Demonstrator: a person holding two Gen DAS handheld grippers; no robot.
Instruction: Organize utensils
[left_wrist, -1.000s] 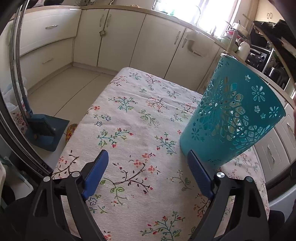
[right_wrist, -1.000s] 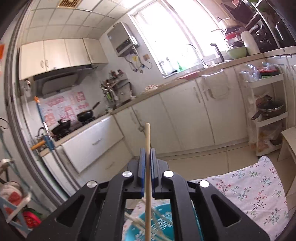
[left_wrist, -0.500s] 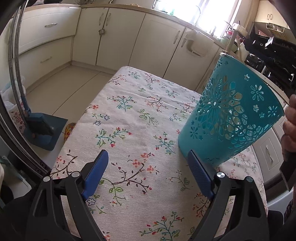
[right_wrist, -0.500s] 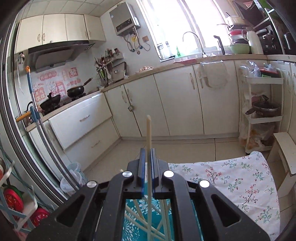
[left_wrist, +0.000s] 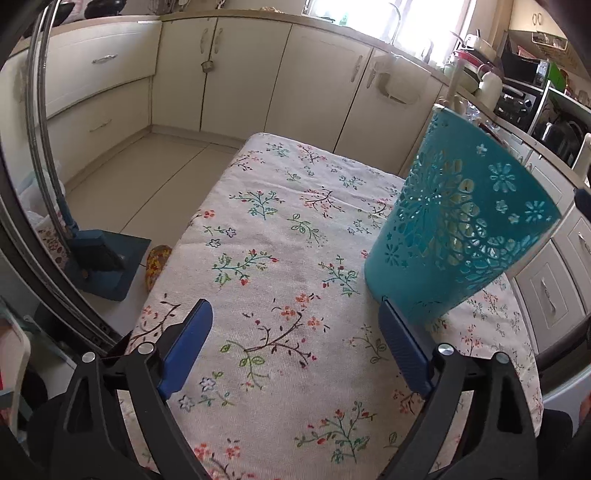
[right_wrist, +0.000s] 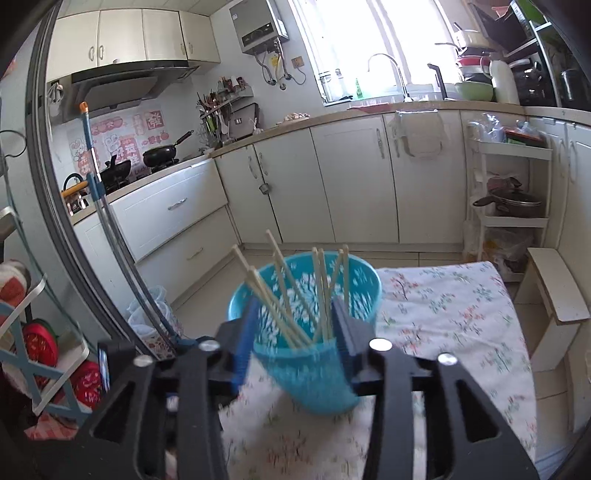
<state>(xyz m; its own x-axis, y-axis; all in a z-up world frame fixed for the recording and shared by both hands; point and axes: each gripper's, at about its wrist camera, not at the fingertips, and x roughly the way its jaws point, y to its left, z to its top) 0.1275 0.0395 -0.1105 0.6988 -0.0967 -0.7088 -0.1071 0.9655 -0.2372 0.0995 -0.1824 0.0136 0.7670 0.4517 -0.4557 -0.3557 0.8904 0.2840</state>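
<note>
Chopsticks (right_wrist: 295, 291) stand loose in the teal basket (right_wrist: 306, 332), fanned out and leaning against its inner wall, their tips poking above the rim. From my right wrist view the right gripper (right_wrist: 291, 332) has its jaws spread wide with nothing between the pads (right_wrist: 245, 339) but air; the basket sits just beyond them, framed by the two fingers and somewhat blurred. I can see the basket resting on the floral tablecloth (right_wrist: 443, 314), which runs off toward the far right.

On my left wrist view the left gripper (left_wrist: 291, 347) hangs low over the same tablecloth (left_wrist: 266, 258), jaws fully apart and holding nothing. The basket (left_wrist: 458, 236) stands at the right of that view, its perforated flower-pattern wall facing me, its base just beside the right-hand blue pad (left_wrist: 402, 347); I cannot tell whether pad and basket touch. One pale stick end (left_wrist: 452, 86) shows above the far rim.

Cream kitchen cabinets (left_wrist: 258, 74) line the far side, and a blue dustpan (left_wrist: 107, 266) rests on the floor at the left.
</note>
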